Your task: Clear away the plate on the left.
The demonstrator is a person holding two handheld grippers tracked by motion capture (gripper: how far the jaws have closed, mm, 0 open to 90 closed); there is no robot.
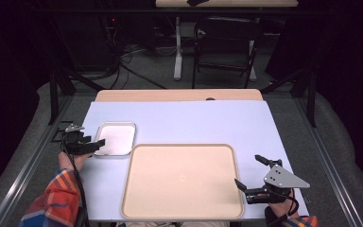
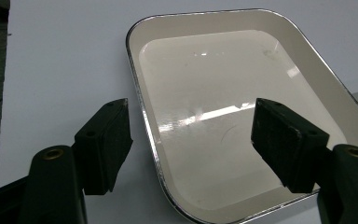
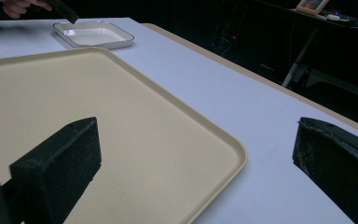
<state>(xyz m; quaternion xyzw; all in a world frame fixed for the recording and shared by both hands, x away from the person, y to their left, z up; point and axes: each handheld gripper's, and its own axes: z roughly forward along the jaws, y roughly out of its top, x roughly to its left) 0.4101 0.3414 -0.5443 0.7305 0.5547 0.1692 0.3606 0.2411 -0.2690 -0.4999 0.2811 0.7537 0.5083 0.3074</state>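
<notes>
White enamel tray with chrome rim [image 2: 223,116] | left gripper [image 2: 191,140] jaws apart, straddling rim: seat pads squarely before squeezing | right gripper [image 3: 196,158] wide open by beige tray [image 3: 121,130]

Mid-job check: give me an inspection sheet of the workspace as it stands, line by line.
Surface: pale blue table, flat.
Job's things: small white tray at the left, nothing in it; its near rim lies between the left gripper's jaws, pads not yet pressing.
Clutter: large beige tray, bare.
Grippers: left open over the small tray's edge; right gripper open, by the beige tray's right corner.
Cables: one trails from each gripper; more on the floor behind.
Surroundings: dark chair and table legs beyond.
</notes>
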